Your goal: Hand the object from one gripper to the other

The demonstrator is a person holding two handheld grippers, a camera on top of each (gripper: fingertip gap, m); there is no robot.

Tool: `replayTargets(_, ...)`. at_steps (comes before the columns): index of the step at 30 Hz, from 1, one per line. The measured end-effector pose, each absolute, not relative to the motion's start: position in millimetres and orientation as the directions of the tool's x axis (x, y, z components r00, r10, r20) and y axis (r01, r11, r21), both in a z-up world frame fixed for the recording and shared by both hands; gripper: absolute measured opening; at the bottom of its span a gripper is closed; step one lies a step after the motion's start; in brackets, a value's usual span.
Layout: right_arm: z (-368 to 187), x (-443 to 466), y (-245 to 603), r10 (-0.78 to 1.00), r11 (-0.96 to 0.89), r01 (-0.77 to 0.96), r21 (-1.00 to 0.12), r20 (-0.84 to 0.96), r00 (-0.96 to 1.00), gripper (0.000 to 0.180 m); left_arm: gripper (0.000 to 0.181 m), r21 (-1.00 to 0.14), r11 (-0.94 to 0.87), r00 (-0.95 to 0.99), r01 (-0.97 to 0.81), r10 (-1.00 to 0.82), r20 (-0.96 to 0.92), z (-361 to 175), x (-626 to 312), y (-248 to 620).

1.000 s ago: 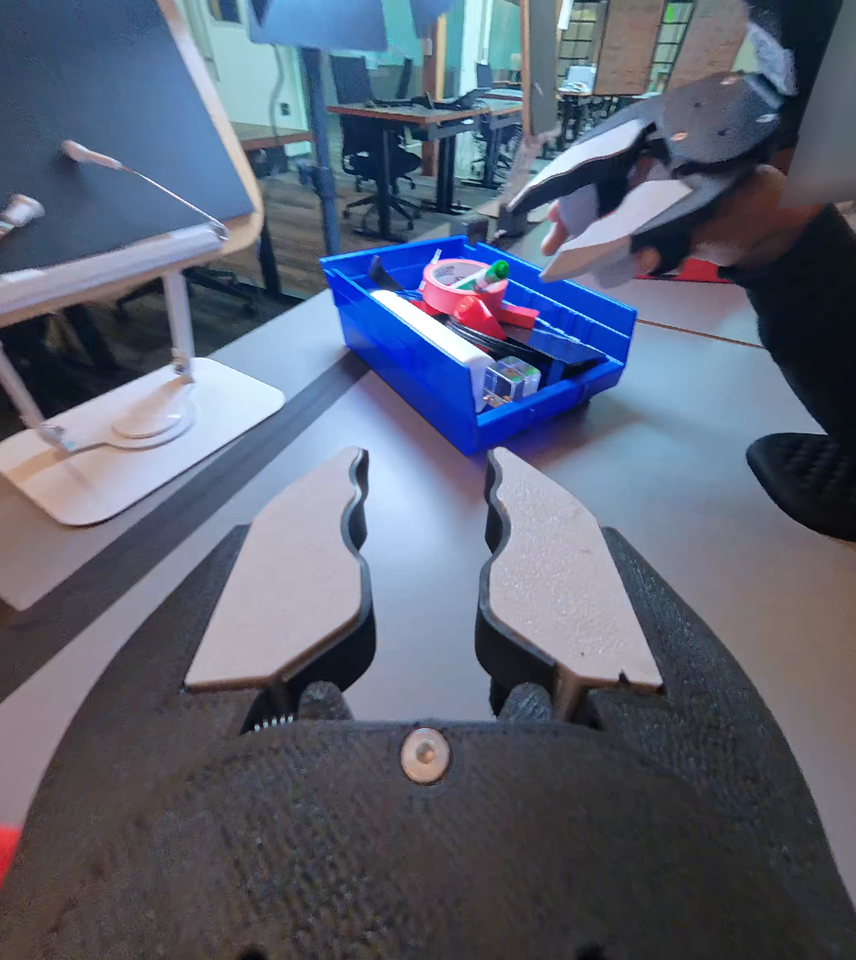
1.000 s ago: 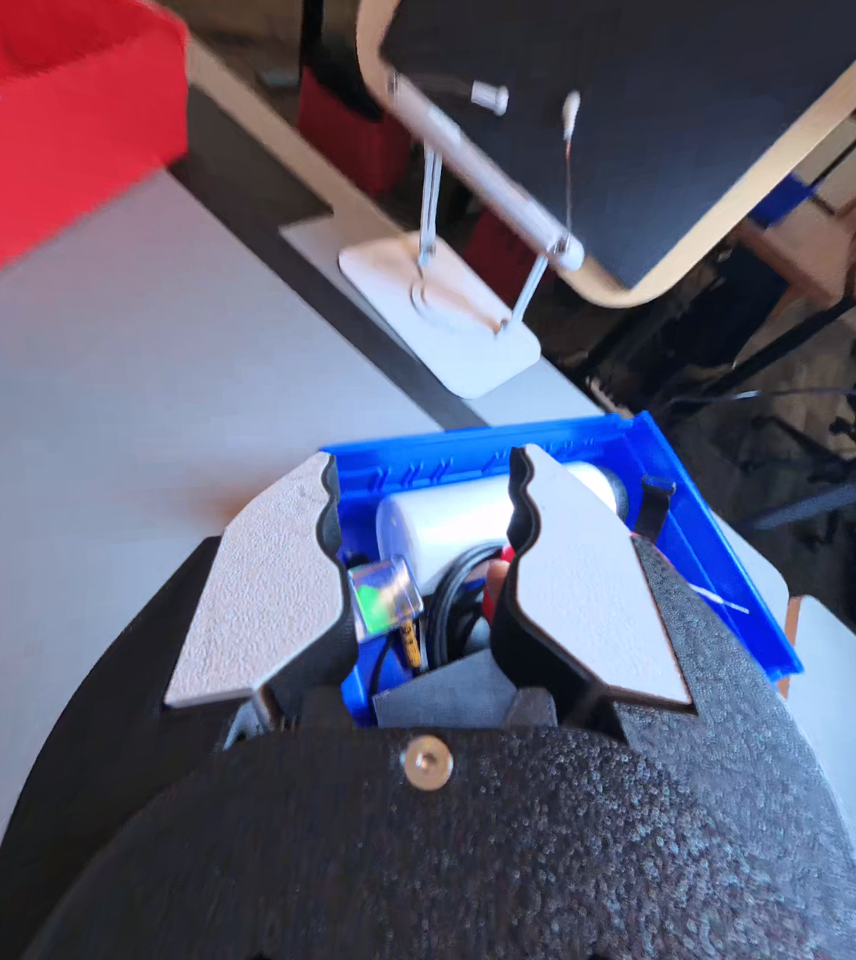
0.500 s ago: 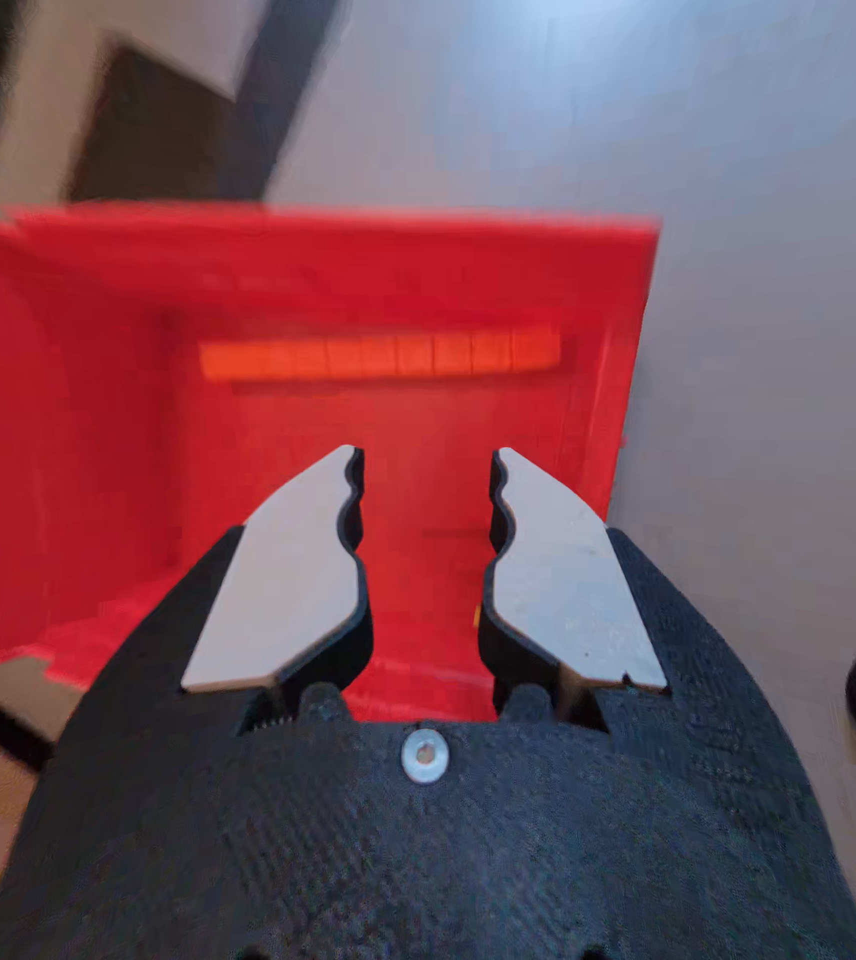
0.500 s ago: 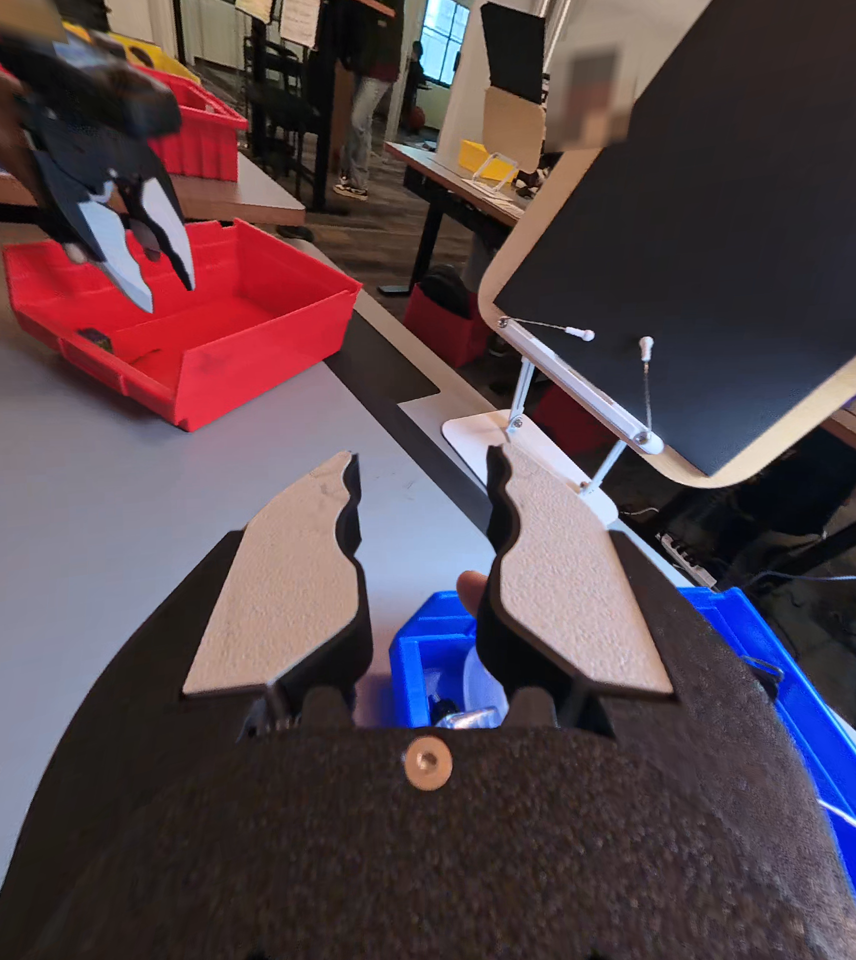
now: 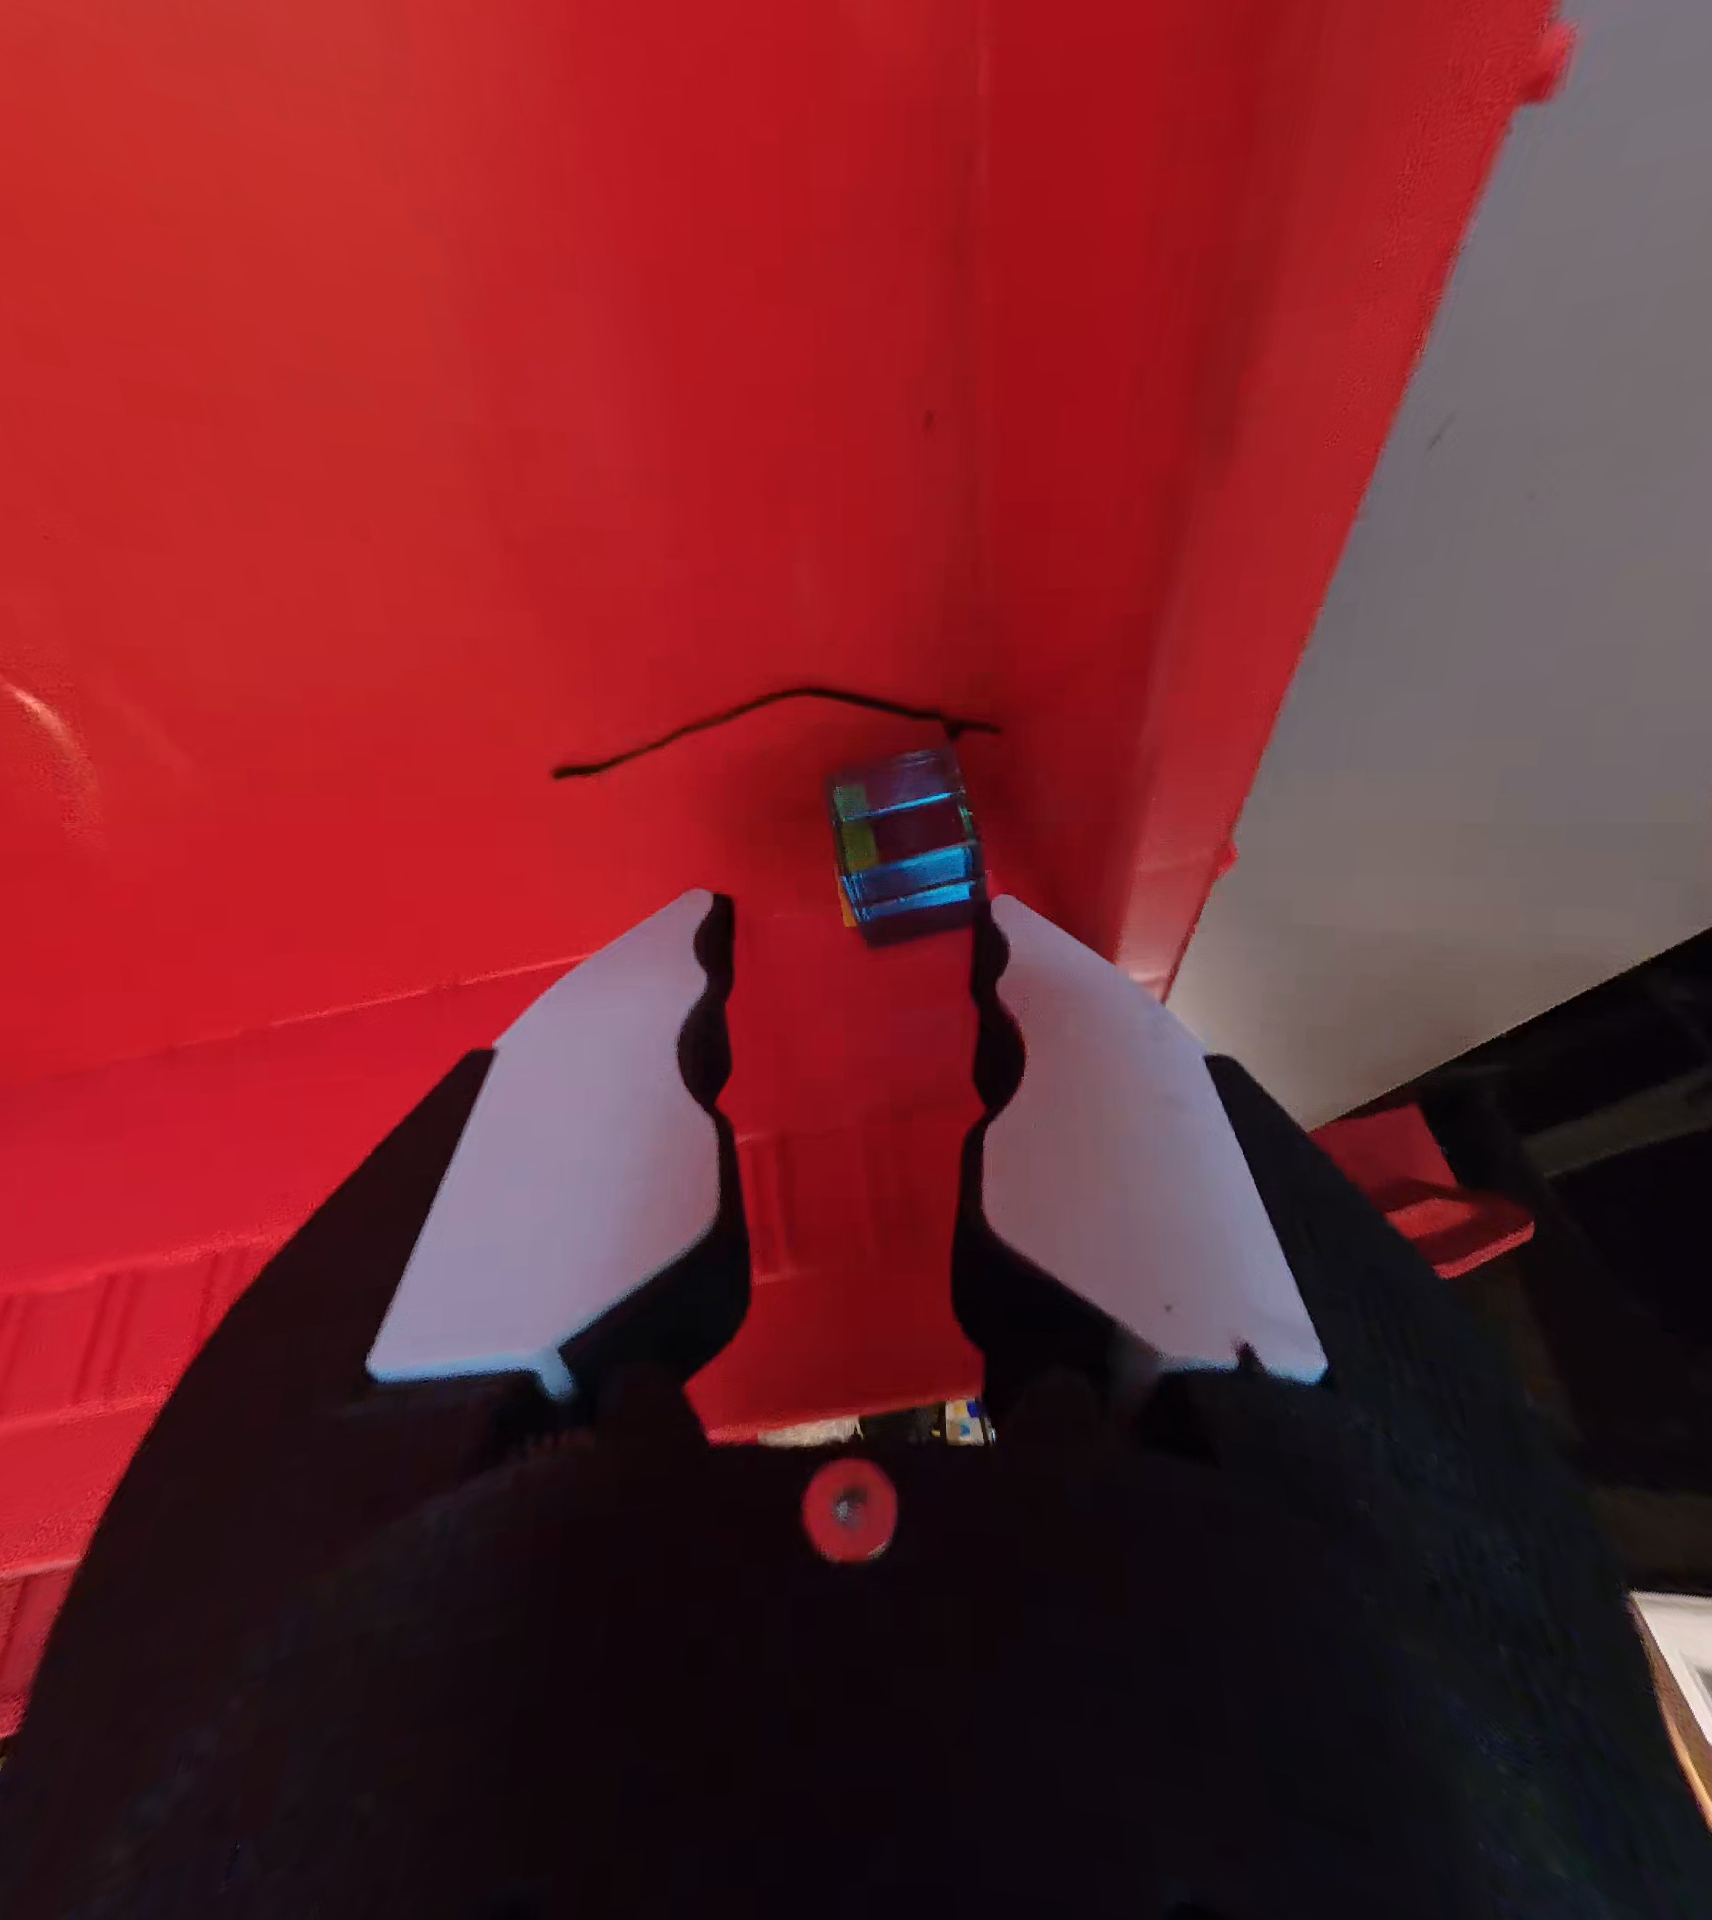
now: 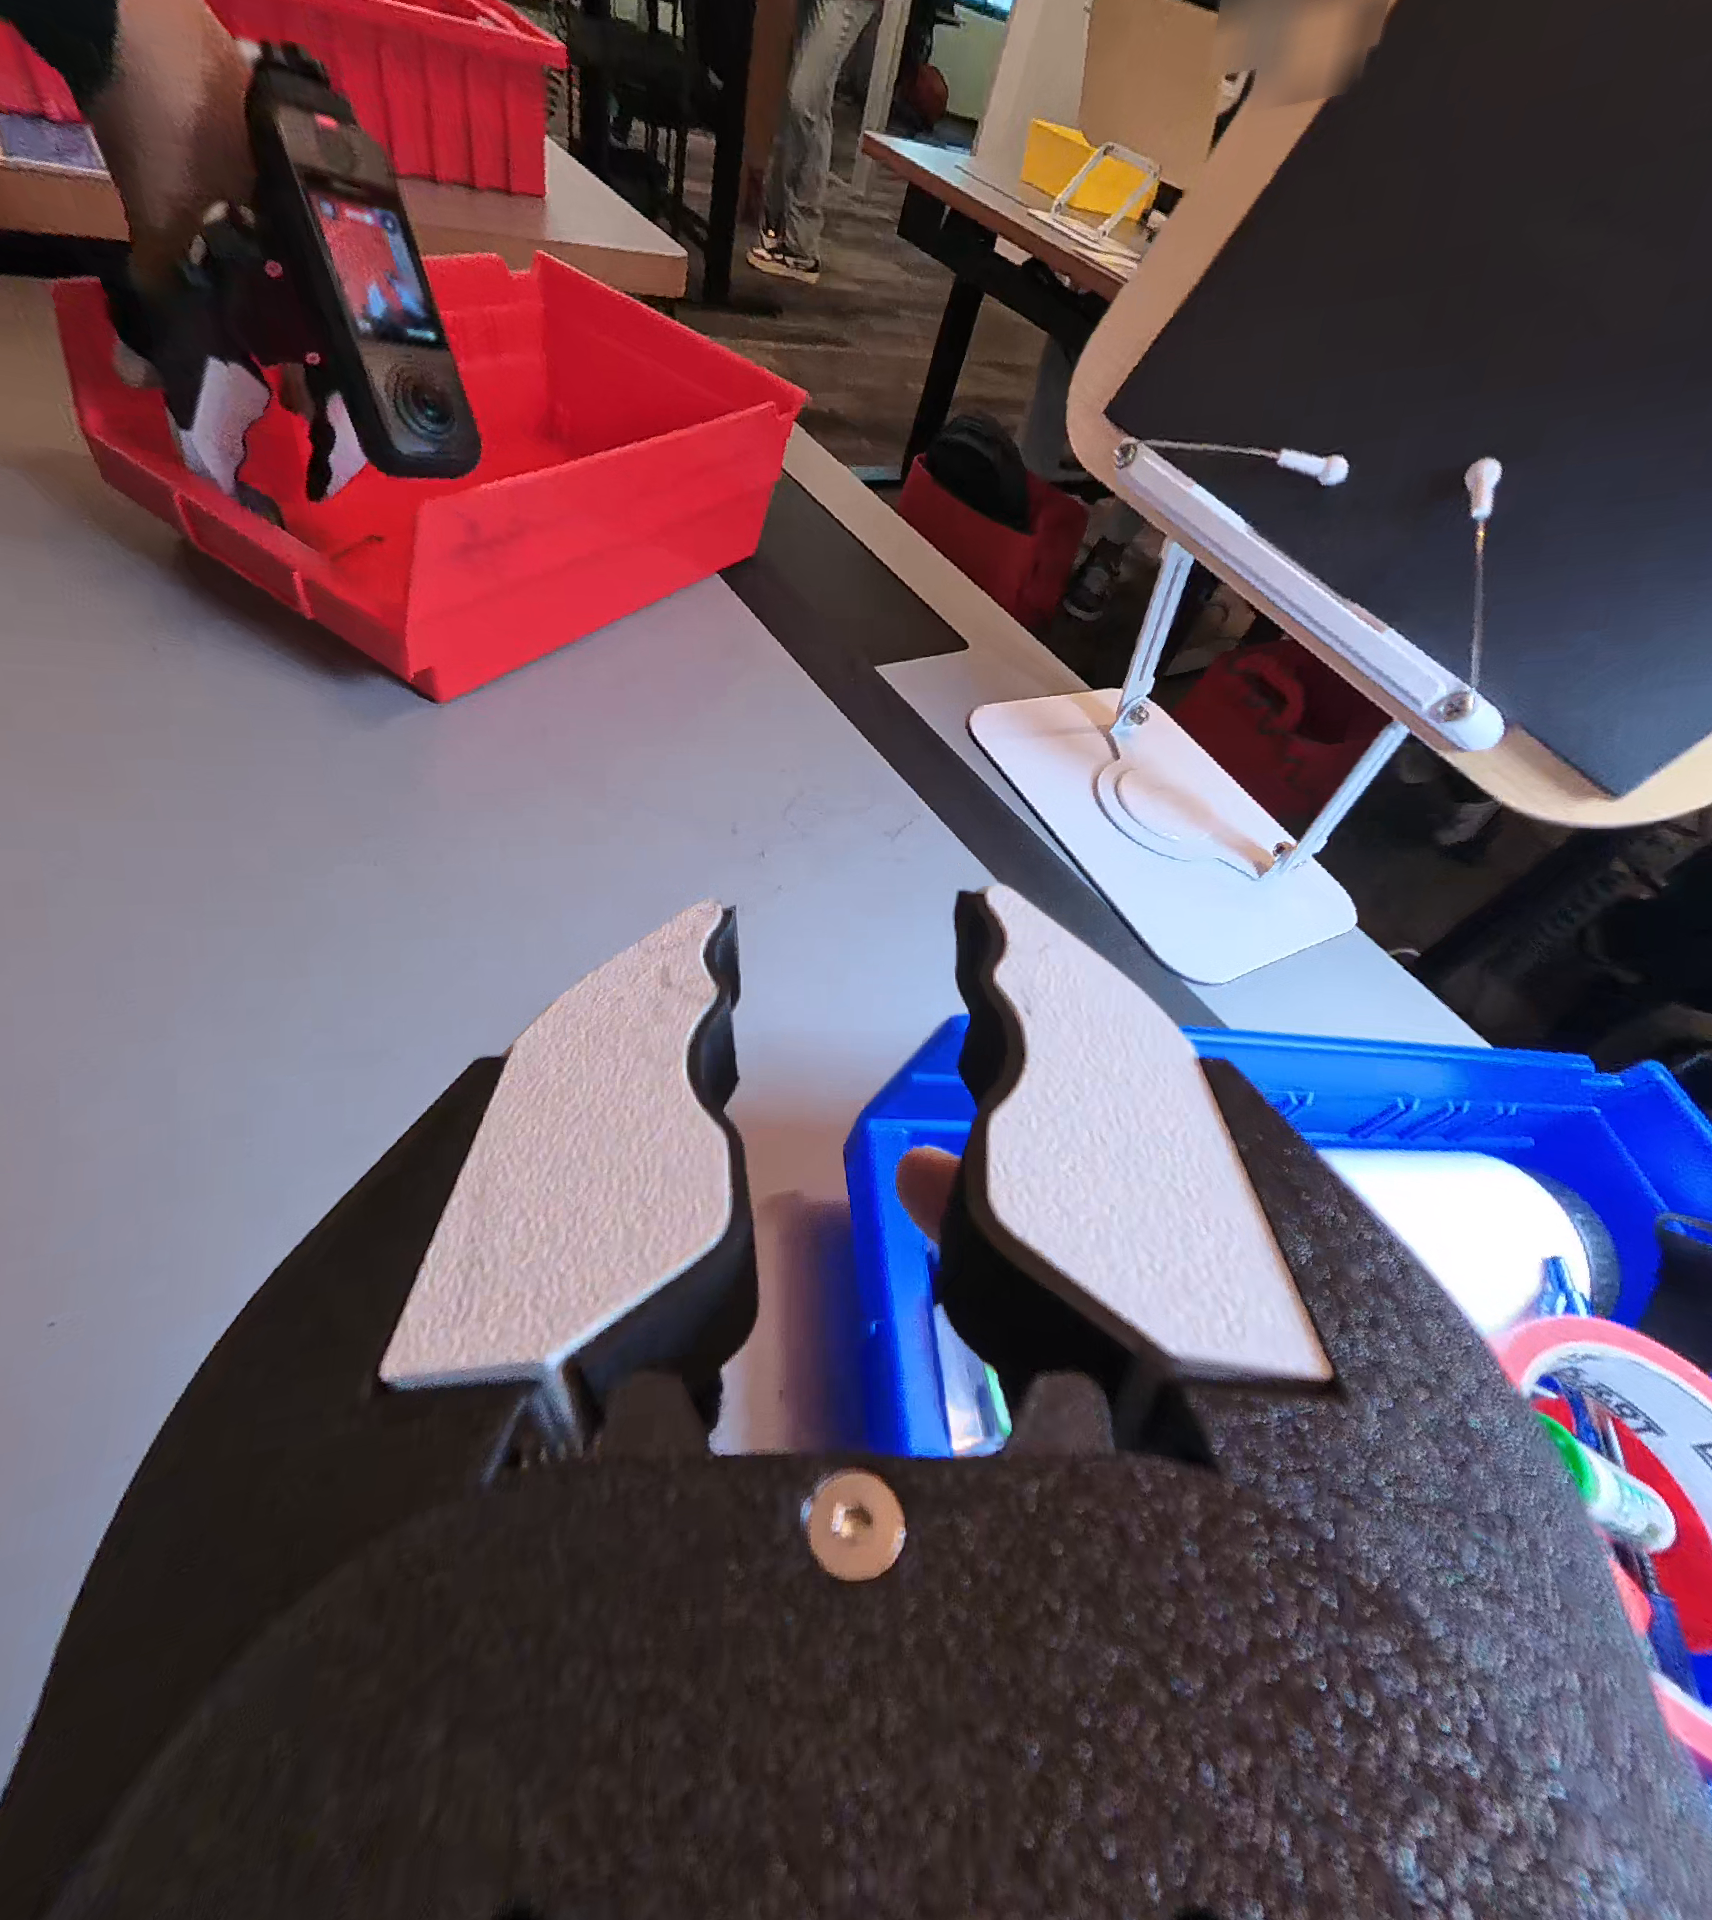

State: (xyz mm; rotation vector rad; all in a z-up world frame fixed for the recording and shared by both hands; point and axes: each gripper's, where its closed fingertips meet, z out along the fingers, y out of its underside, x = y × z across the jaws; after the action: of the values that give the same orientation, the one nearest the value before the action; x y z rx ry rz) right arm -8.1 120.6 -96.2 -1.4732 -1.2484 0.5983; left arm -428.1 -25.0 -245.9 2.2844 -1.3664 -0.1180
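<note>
**A:** Checking left gripper (image 5: 850, 925): fingers (image 5: 582, 1143) spread, nothing between them. Small colourful cube (image 5: 904, 847) sits on the floor of the red bin (image 5: 312, 416), just past the tips and nearer the right-hand finger, close to the bin's right wall. Thin black thread (image 5: 769, 717) lies just beyond it.

**B:** Contact?

**A:** None visible. Cube is apart from both fingers, slightly off the centre line toward the right. It's a cube, so no long axis to line up with.

**B:** Right side?

**A:** Right gripper (image 6: 844, 925) also parted and empty, hovering over the near corner of the blue bin (image 6: 1403, 1091) on the grey desk (image 6: 312, 831). White roll (image 6: 1454, 1216) and pink tape roll (image 6: 1683, 1558) in that bin. Red bin is well apart from it, across the desk.

**B:** So left is far nearer the cube.

**A:** Yes. My read: cube looks delivered, or left must shift right before closing.
</note>
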Motion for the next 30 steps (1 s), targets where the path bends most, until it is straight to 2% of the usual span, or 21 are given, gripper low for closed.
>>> replayTargets(4, -99.6, -0.4, 128.8, 0.908, 0.095, 0.374, -0.923, 0.234, 0.346, 0.039, 0.048, 0.415, -0.423, 0.543, -0.806, -0.807, 0.231, -250.4, -428.1, -26.9)
replayTargets(7, -101.1, 2.3, 134.7, 0.901, 0.1, 0.37, -0.923, 0.243, 0.361, 0.038, 0.037, 0.383, -0.47, 0.58, -0.795, -0.774, 0.253, -249.2, -429.9, -26.3)
replayTargets(9, -101.4, 2.4, 137.8, 0.897, 0.102, 0.364, -0.926, 0.244, 0.368, 0.036, 0.028, 0.355, -0.498, 0.573, -0.791, -0.806, 0.146, -246.3, -443.7, -9.9)
replayTargets(11, -101.9, 1.7, 139.2, 0.897, 0.102, 0.359, -0.928, 0.242, 0.37, 0.036, 0.015, 0.264, -0.541, 0.562, -0.799, -0.827, 0.006, -239.8, -453.2, 14.4)
replayTargets(13, -103.2, 1.2, 138.7, 0.899, 0.103, 0.362, -0.926, 0.243, 0.365, 0.036, 0.02, 0.195, -0.57, 0.575, -0.798, -0.817, -0.035, -231.3, -454.2, 23.2)
replayTargets(17, -104.3, 1.3, 138.1, 0.896, 0.111, 0.371, -0.922, 0.254, 0.364, 0.035, 0.034, 0.17, -0.584, 0.581, -0.794, -0.811, -0.068, -221.1, -458.8, 22.5)
replayTargets(22, -101.7, 1.9, 132.5, 0.893, 0.142, 0.376, -0.916, 0.283, 0.351, 0.035, 0.043, -0.022, -0.578, 0.571, -0.816, -0.812, 0.123, -210.8, -389.7, -6.5)
replayTargets(25, -100.6, 0.2, 131.4, 0.893, 0.148, 0.372, -0.916, 0.285, 0.349, 0.034, 0.051, -0.04, -0.539, 0.533, -0.841, -0.839, 0.106, -231.1, -363.8, -19.8)
replayTargets(26, -100.5, -0.5, 131.0, 0.892, 0.151, 0.373, -0.915, 0.289, 0.347, 0.034, 0.048, -0.02, -0.525, 0.523, -0.851, -0.85, 0.06, -242.1, -363.8, -19.6)
replayTargets(29, -97.7, -1.1, 127.5, 0.888, 0.167, 0.375, -0.912, 0.304, 0.344, 0.033, 0.025, -0.012, -0.5, 0.499, -0.866, -0.866, 0.03, -256.8, -357.6, -24.6)
replayTargets(30, -95.4, -0.3, 126.1, 0.885, 0.176, 0.375, -0.91, 0.313, 0.345, 0.033, 0.024, -0.011, -0.51, 0.509, -0.86, -0.86, 0.027, -252.6, -357.1, -26.0)
